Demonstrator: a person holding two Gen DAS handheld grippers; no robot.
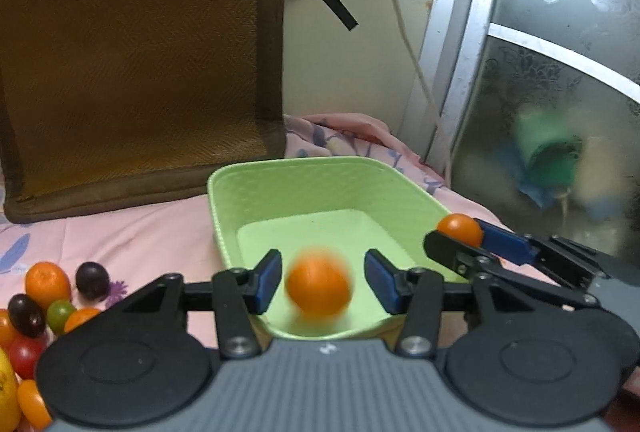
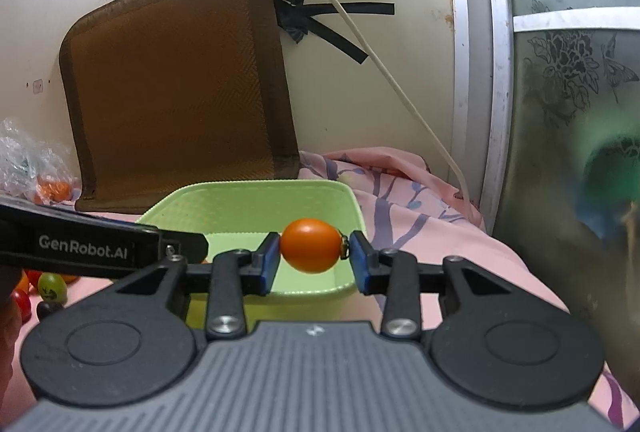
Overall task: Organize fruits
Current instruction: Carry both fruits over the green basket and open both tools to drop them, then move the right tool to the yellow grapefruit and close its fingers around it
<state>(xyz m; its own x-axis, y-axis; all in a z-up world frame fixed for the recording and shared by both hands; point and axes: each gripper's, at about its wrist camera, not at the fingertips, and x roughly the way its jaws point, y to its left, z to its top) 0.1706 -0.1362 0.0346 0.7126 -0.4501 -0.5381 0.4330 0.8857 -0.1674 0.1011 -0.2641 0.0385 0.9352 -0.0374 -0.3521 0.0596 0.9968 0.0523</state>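
Above a green basket (image 1: 320,187), L gripper (image 1: 322,282) stands spread, pads clear of a blurred orange fruit (image 1: 319,286) between them over the basket floor. R gripper (image 2: 314,252) pinches an orange tomato (image 2: 311,251) over the basket's near rim. Loose fruits (image 1: 48,296) lie w/ the pink sheet (image 1: 132,236) beneath, left of basket.

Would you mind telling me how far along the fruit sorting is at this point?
Early. The green basket holds no settled fruit; a blurred orange fruit sits between the open left gripper, apparently dropping in. The right gripper holds an orange tomato over the basket. A fruit pile still waits on the pink sheet.
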